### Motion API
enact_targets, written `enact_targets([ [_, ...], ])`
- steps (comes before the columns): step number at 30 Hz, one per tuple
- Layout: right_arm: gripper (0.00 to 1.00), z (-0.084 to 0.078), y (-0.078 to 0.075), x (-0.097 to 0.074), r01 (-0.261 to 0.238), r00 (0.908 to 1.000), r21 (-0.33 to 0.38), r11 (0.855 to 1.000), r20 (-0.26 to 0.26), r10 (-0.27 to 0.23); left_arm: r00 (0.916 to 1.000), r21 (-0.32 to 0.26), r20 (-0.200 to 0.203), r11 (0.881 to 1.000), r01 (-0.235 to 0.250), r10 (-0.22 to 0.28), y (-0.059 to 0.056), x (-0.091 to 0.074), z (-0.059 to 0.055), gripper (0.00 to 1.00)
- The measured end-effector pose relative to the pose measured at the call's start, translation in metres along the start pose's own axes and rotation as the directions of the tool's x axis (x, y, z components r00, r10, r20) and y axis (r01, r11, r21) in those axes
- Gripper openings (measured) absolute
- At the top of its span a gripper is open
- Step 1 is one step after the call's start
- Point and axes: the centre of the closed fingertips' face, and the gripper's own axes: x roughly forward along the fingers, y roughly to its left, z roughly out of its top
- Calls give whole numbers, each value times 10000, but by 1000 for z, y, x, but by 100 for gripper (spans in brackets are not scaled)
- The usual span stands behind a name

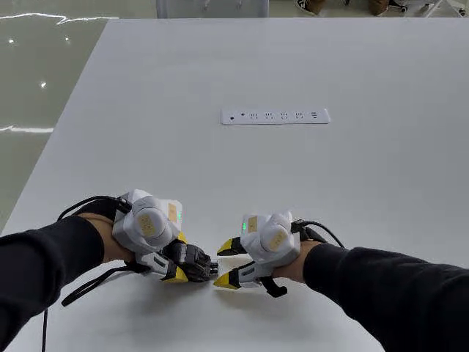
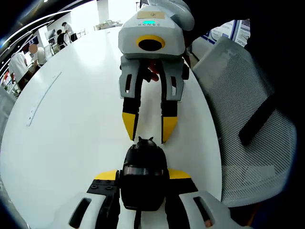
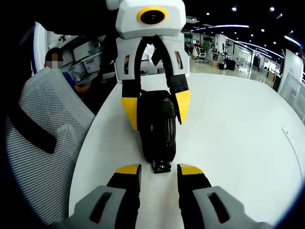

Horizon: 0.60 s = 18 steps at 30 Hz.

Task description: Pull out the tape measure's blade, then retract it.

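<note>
A black tape measure (image 1: pixel 196 261) rests on the white table (image 1: pixel 242 169) near its front edge, and my left gripper (image 1: pixel 180 258) is shut on its body. In the left gripper view the case (image 2: pixel 143 179) sits between my yellow-tipped fingers, its blade tab (image 2: pixel 145 141) pointing away. My right gripper (image 1: pixel 223 264) faces it from the right, open, its yellow tips on either side of the tab. In the right gripper view the tab (image 3: pixel 161 166) lies between my open fingertips (image 3: pixel 127 170), without contact that I can see. The blade is not drawn out.
A white power strip (image 1: pixel 275 116) lies flat at the table's middle. The table's left edge (image 1: pixel 69 110) borders a glossy floor. A white mesh chair (image 2: pixel 238 95) stands close behind the grippers' side of the table. People stand far off in the room.
</note>
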Motion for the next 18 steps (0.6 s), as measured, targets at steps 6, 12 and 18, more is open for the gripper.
enact_targets([
  [6, 19, -1, -3, 6, -108, 9995, -196, 9997, -294, 103, 10000, -15, -10, 10000, 65, -65, 0, 0, 0, 32],
  [12, 13, -1, -3, 9, -197, 9994, -275, 9994, -292, 189, 10000, -28, -16, 10000, 72, -72, 0, 1, -1, 32],
  [18, 10, -2, -3, 7, -193, 9993, -562, 9982, -327, 175, 10000, -45, -44, 10000, 61, -61, 0, 1, -1, 32],
])
